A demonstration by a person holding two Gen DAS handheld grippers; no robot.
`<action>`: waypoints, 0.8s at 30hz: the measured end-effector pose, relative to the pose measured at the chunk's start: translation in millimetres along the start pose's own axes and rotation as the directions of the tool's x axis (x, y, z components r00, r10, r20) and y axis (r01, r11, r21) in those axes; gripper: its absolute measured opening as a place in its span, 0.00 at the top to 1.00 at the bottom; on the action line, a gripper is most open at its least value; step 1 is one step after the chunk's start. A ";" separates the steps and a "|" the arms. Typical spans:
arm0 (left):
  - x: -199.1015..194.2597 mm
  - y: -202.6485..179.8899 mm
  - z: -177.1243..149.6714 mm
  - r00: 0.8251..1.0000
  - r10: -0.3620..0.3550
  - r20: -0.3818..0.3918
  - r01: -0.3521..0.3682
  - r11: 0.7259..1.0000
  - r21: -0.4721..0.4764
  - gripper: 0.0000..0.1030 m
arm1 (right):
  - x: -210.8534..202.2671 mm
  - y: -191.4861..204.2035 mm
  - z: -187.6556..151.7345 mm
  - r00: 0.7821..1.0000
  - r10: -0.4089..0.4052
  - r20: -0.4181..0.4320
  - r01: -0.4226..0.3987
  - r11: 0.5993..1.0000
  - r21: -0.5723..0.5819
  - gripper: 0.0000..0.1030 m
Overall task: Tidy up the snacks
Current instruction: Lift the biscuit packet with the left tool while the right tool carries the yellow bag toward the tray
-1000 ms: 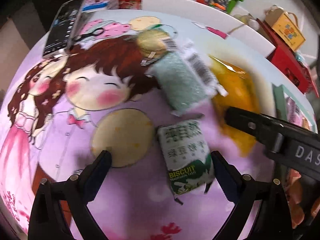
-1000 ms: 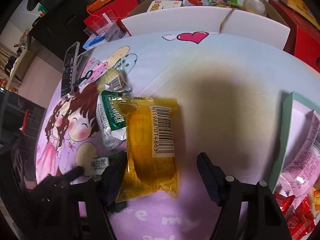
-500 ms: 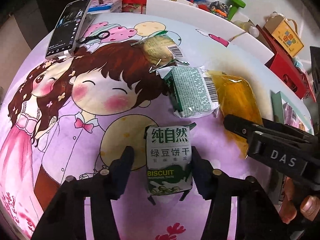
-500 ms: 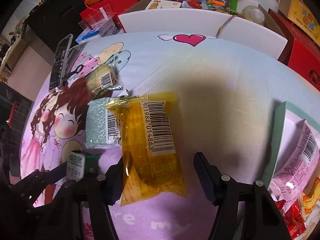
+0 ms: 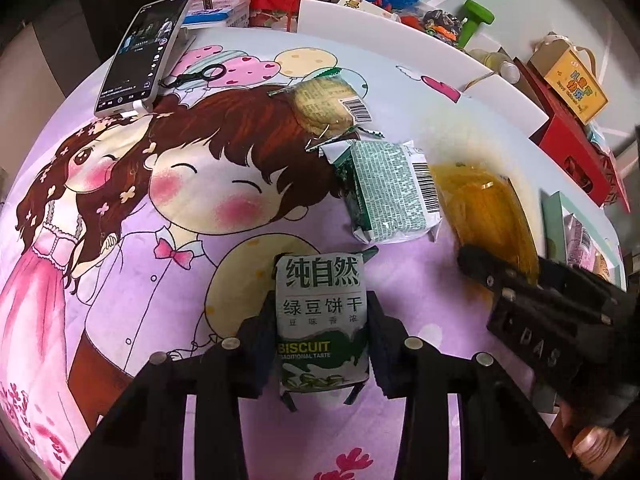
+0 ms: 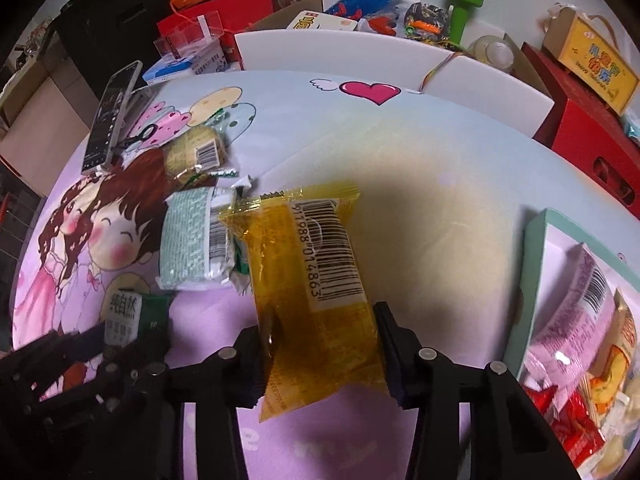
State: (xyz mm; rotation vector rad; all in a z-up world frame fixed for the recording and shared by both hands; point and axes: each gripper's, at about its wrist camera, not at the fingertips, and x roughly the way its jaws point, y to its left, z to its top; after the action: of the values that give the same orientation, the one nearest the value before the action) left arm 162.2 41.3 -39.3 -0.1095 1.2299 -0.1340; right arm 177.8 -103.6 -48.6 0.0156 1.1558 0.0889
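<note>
Both grippers are pointing steeply down at the cartoon-printed tablecloth (image 5: 120, 240), and both have just been closing their jaws around a snack. Left gripper (image 5: 322, 340) is clamping the green biscuit packet (image 5: 322, 320) between its two black fingers, which are pressing on the packet's long sides while the packet is standing upright between them, its printed face toward the camera. Right gripper (image 6: 320, 344) is squeezing the yellow see-through packet (image 6: 312, 292) at its lower half, the pads touching both edges and the barcode label facing up; the packet's upper end is still lying on the cloth. In the left wrist view the right gripper is showing as a black bar at the right edge, with fingertips of the person's hand (image 5: 592, 444) below it. Just beside the yellow packet, on its left, a pale green packet (image 6: 196, 236) is lying barcode-side up, its edge tucked slightly under the yellow one. Farther up the cloth a round biscuit in clear wrapping (image 6: 196, 152) is resting near a small pair of black scissors (image 5: 200, 74) and a propped-up phone (image 5: 144, 52). At the right edge of the table a mint-green tray (image 6: 532, 264) is holding a pink packet (image 6: 576, 308) and some red and orange ones. Behind the table, boxes, a blue bottle and a green dumbbell are crowding the floor.
</note>
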 end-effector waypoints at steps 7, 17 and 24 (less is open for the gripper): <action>-15.7 4.8 -2.3 0.999 -0.017 0.031 0.017 1.000 -0.009 0.60 | -22.5 12.8 -22.9 0.998 -0.005 0.065 0.004 1.000 0.005 0.53; -40.7 5.7 -4.5 0.996 -0.046 0.081 0.046 0.999 0.005 0.60 | -60.0 19.0 -56.4 0.983 -0.056 0.175 0.051 0.998 0.035 0.53; -45.0 -5.5 -2.6 0.994 -0.047 0.099 0.044 0.999 0.026 0.60 | -79.6 3.0 -73.6 0.966 -0.087 0.243 0.056 0.990 0.133 0.53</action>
State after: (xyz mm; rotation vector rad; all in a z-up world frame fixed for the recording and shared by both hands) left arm 144.7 43.1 2.6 -0.1224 1.1265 -0.1807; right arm 78.5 -109.4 -5.5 0.0935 0.9086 -0.0490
